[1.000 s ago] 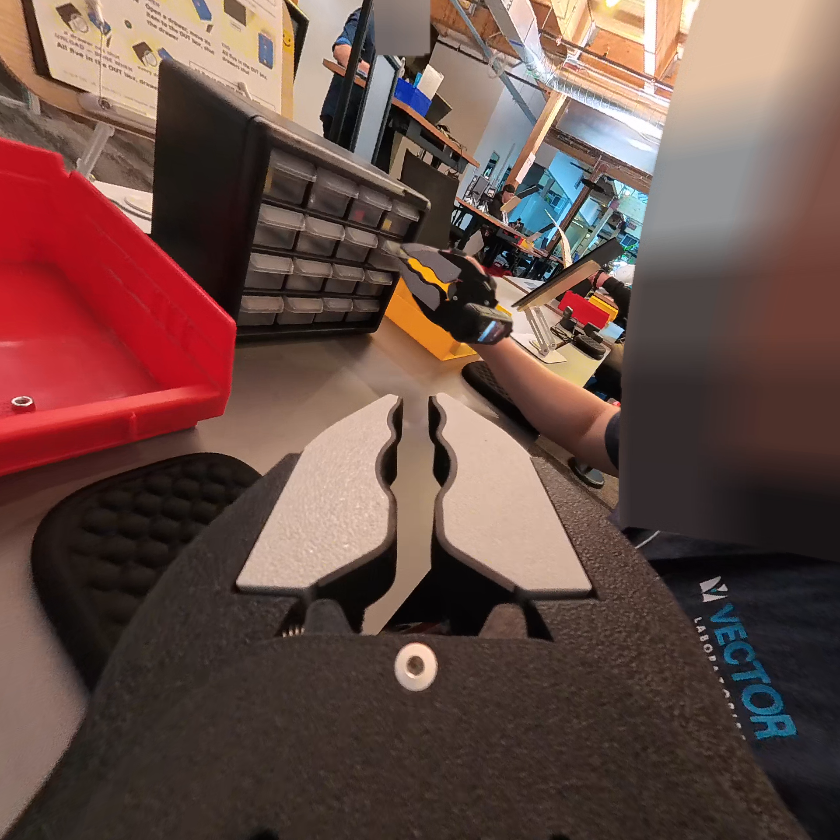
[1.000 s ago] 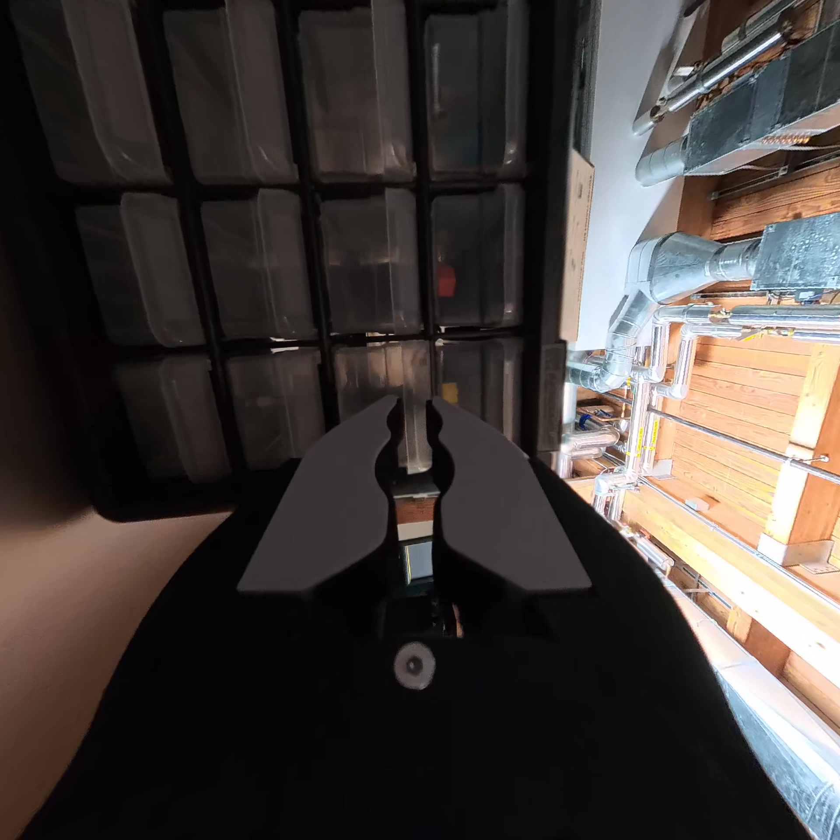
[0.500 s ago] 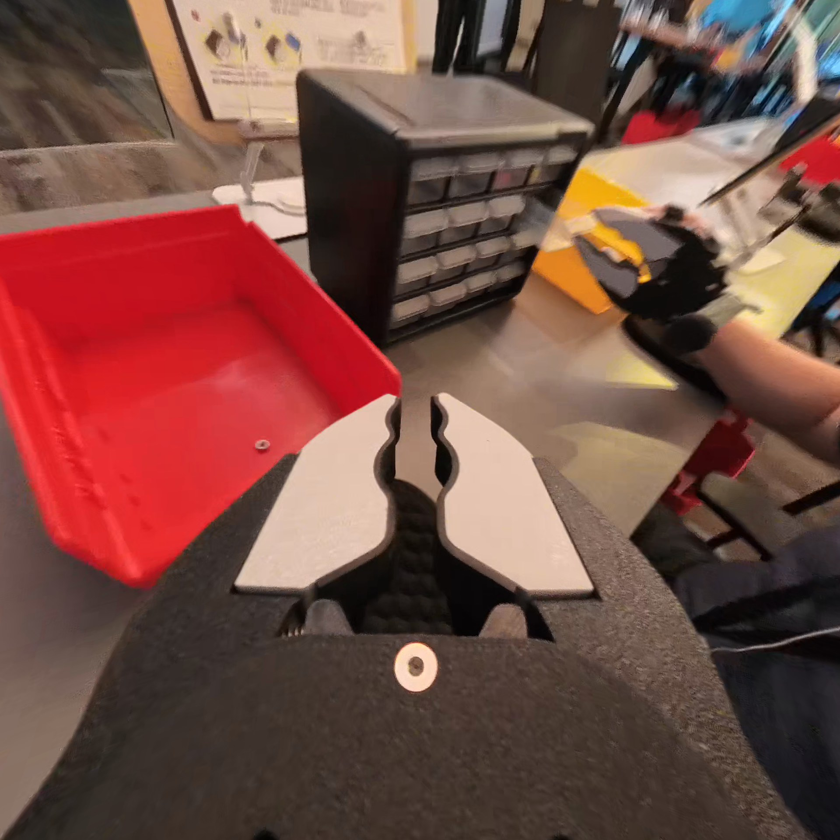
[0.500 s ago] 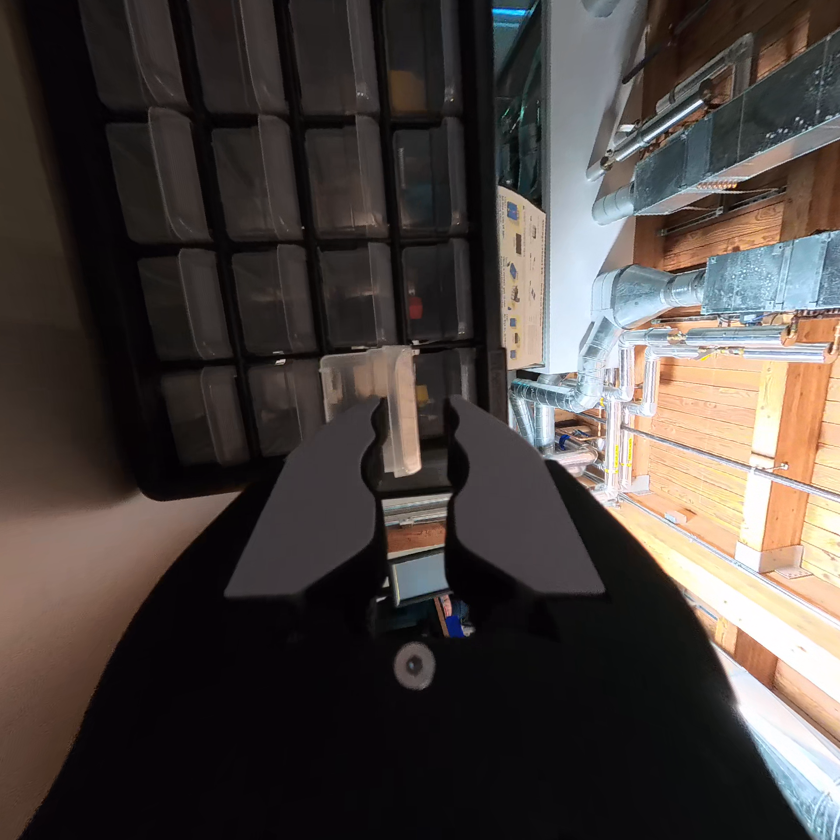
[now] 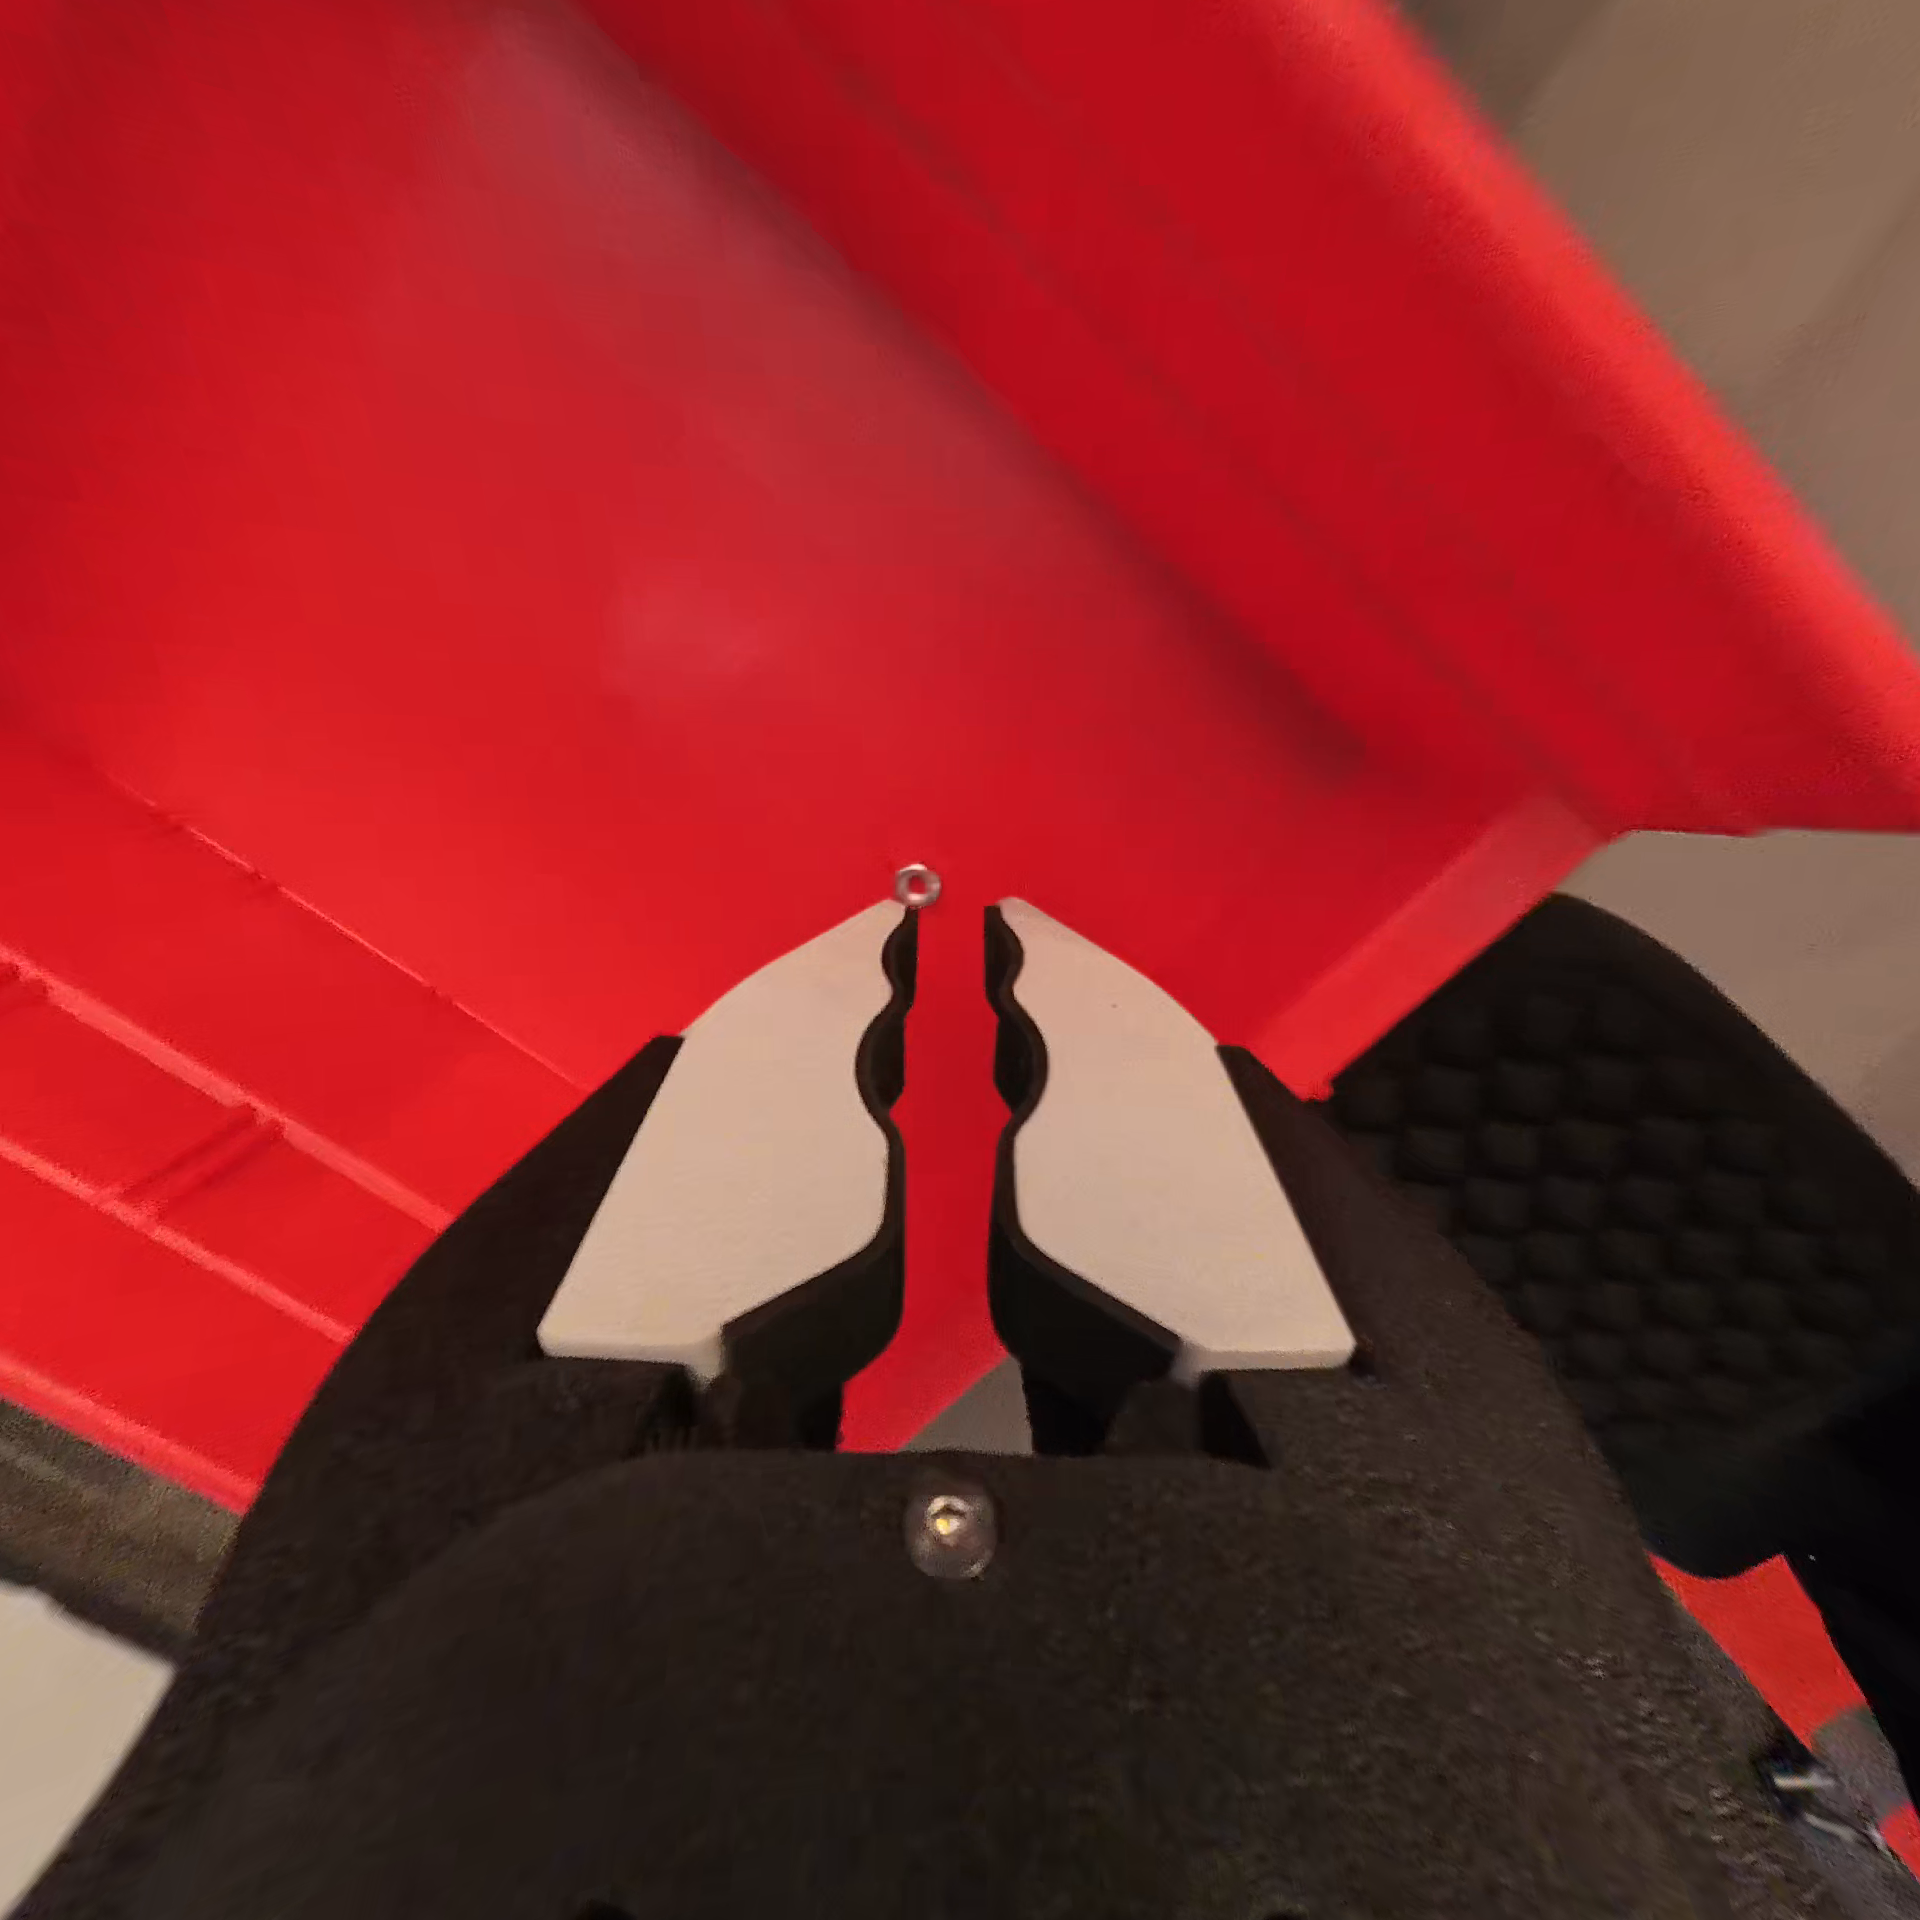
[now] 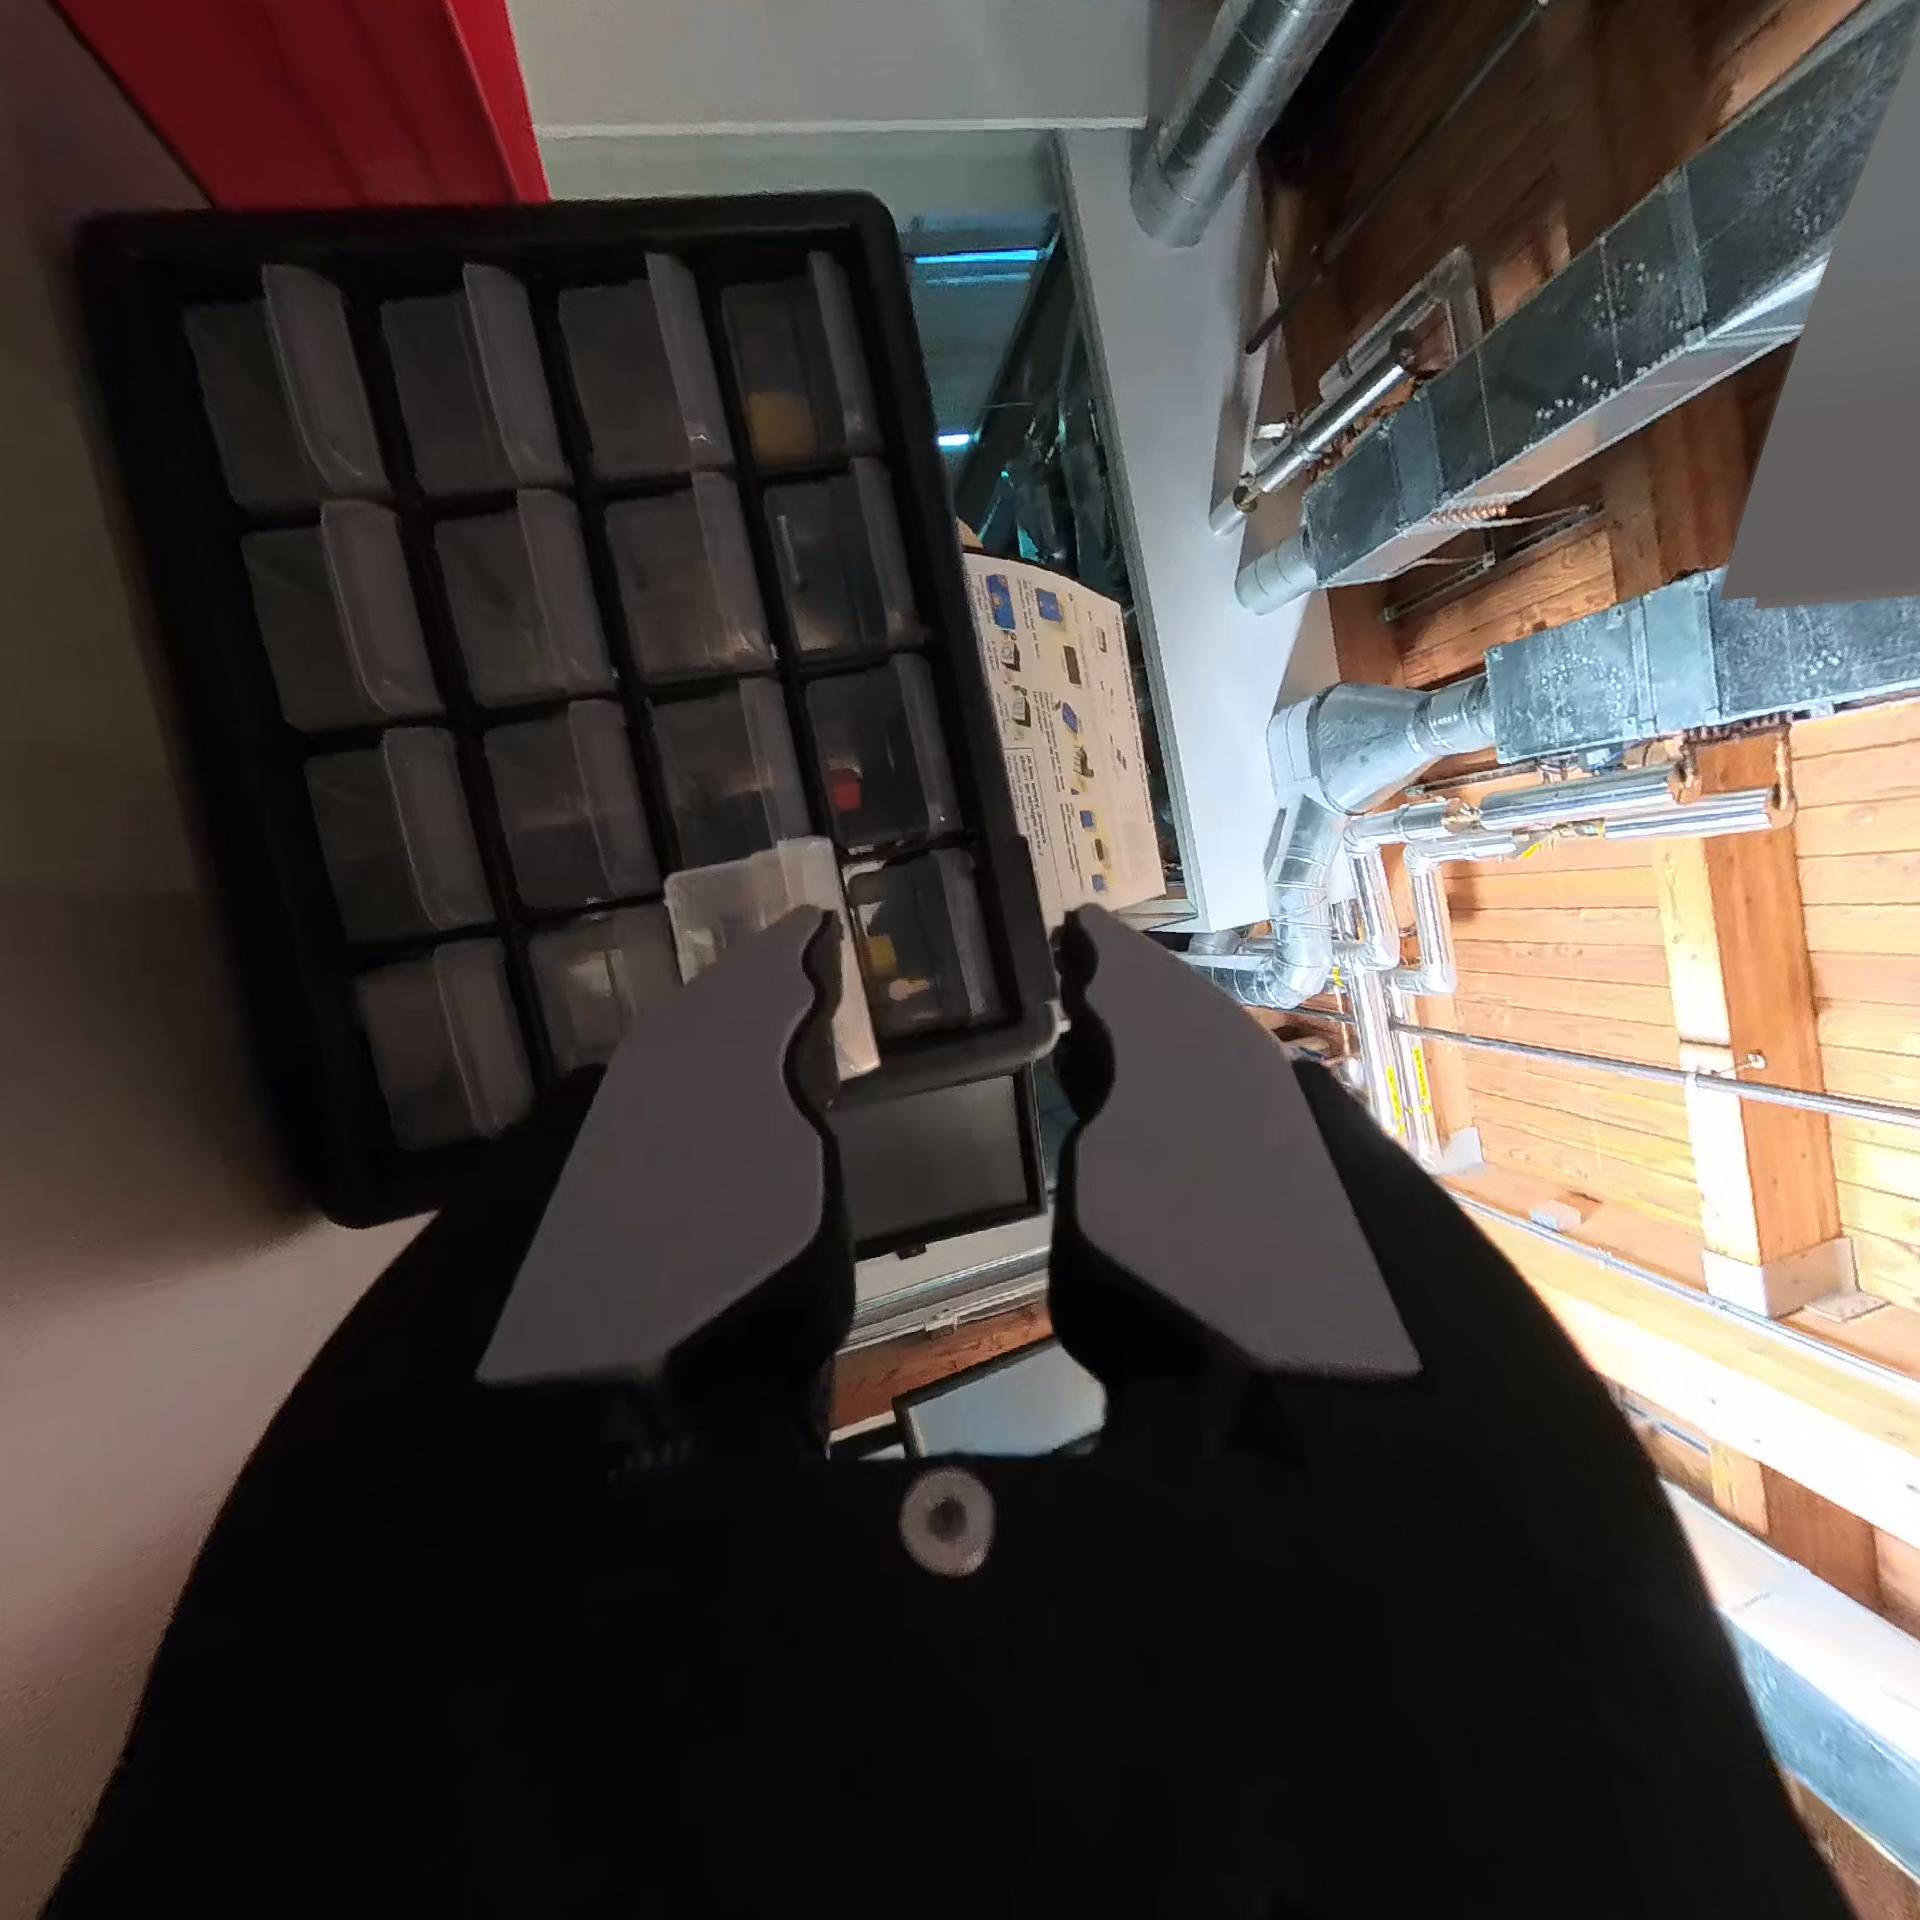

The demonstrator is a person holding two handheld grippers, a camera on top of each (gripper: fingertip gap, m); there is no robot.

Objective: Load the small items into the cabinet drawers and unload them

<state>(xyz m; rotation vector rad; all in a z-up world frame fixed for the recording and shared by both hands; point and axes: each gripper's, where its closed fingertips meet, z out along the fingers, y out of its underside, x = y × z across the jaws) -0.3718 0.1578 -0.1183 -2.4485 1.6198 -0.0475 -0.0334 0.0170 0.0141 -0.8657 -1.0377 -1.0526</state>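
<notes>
A small silver nut [image 5: 916,885] lies on the floor of the red bin [image 5: 623,468]. My left gripper [image 5: 951,914] hangs over the bin with its tips just short of the nut, the left tip almost touching it. Its jaws are nearly together with a narrow slit and nothing between them. In the right wrist view, rolled sideways, the black drawer cabinet [image 6: 520,675] has one clear drawer [image 6: 748,904] pulled out. My right gripper [image 6: 945,935] is open and empty, its left finger [image 6: 707,1122] overlapping the drawer's front.
A black dimpled pad [image 5: 1558,1195] lies beside the bin's near corner on the grey table [image 5: 1745,260]. The red bin's wall [image 6: 312,94] shows beyond the cabinet. Some cabinet drawers hold small red and yellow items. Pipes and wooden beams fill the background. One gripper's finger ends stand about 40 cm off the other's.
My left gripper swung down from facing the cabinet into the red bin, up to the nut. My right gripper let go of the drawer's handle, opened wide and backed off, leaving the drawer pulled out.
</notes>
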